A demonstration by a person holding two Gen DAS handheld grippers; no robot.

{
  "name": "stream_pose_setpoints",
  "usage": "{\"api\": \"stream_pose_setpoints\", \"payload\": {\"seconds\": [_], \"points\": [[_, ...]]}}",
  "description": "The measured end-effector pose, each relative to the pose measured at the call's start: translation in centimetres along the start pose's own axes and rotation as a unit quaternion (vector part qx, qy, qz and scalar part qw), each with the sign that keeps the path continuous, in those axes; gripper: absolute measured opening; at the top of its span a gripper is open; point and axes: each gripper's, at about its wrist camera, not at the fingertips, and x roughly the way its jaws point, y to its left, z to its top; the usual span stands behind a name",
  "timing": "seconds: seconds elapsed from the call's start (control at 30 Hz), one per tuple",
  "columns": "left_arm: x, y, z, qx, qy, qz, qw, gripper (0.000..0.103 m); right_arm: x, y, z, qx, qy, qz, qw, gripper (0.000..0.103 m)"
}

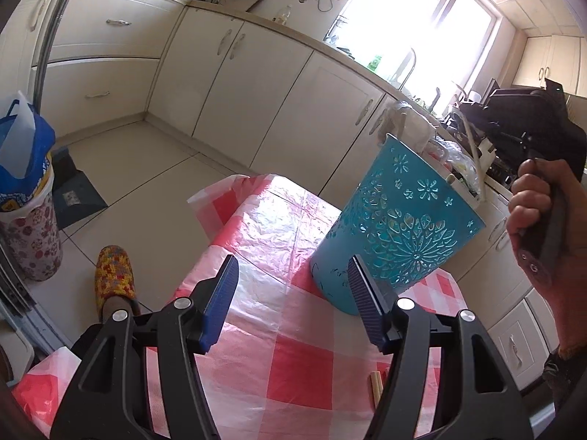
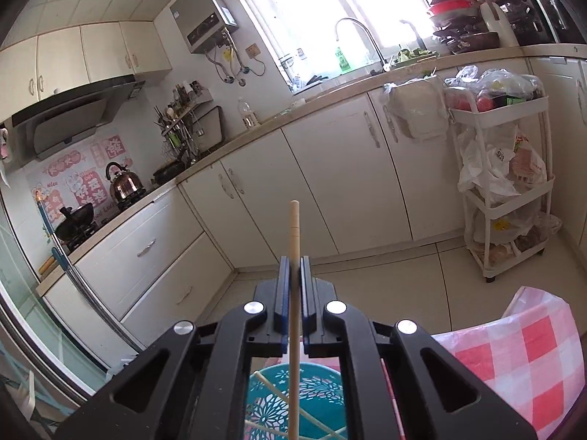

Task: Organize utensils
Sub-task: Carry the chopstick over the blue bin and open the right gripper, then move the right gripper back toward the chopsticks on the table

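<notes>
A: Start with the chopstick (image 2: pixel 294 227). It stands nearly upright in the middle of the right wrist frame, pale wood, clamped between the pads of the right gripper (image 2: pixel 294 267), with its lower length running down through the gap toward the bottom of the frame.

B: And right below it, at the bottom centre, the teal cut-out utensil holder (image 2: pixel 279 377). I can see thin pale sticks already lying crossed inside it.

A: So the step, I'd say, is dropping this one in with them. The stick looks lined up over the mouth, which is the main thing.

B: How to do it well?

A: Keep the stick steep, lower the tip inside the rim before letting go, and aim for a gap between the sticks already in there so it doesn't bounce off them.

B: Switch to the left wrist view. The same holder (image 1: pixel 396 234) sits right of centre on the bench (image 1: pixel 293 374), on the red-and-white checked plastic cover.

A: The left gripper (image 1: pixel 290 297) has its jaws spread with nothing between them; its right pad shows in front of the holder's lower wall, and I can't tell if it touches.

B: Worth steadying it?

A: Probably. A tall, light holder could tip if the stick catches its rim. And another pale stick end (image 1: pixel 376 385) lies on the bench at lower right.

B: The person's right hand (image 1: pixel 535 220) grips its handle at the right edge.
</notes>
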Motion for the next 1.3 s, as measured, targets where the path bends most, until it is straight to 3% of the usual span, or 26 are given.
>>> {"api": "stream_pose_setpoints", "payload": {"seconds": [0.23,0.63,0.77,0.9,1.03,1.2,1.3], "points": [[0.2,0.5,-0.1,-0.013,0.004,-0.011,0.9999,0.059,1.8,1.0,-0.8,-0.040,0.037,-0.026,0.998,0.006],[0.7,0.8,-0.1,-0.022,0.013,-0.013,0.9996,0.060,1.9,1.2,-2.9,-0.059,0.094,-0.019,0.994,0.007],[0.8,0.9,-0.1,-0.023,0.016,-0.011,0.9995,0.061,-0.6,0.6,-3.2,-0.052,0.084,-0.016,0.995,0.021],[0.9,0.9,-0.1,-0.025,0.018,-0.008,0.9995,0.061,-4.9,-0.3,-4.2,-0.046,0.066,-0.017,0.997,0.028],[1.1,0.9,-0.1,-0.023,0.021,-0.007,0.9995,0.062,-10.1,-1.9,-8.3,-0.040,0.076,-0.032,0.996,0.031],[0.6,0.1,-0.5,-0.005,0.041,-0.009,0.9991,0.062,-12.9,-3.9,-18.2,-0.052,0.195,-0.061,0.977,0.029],[-0.3,-0.4,-1.3,0.009,0.059,-0.006,0.9982,0.063,-13.4,-4.8,-22.9,-0.056,0.243,-0.075,0.966,0.024]]}}
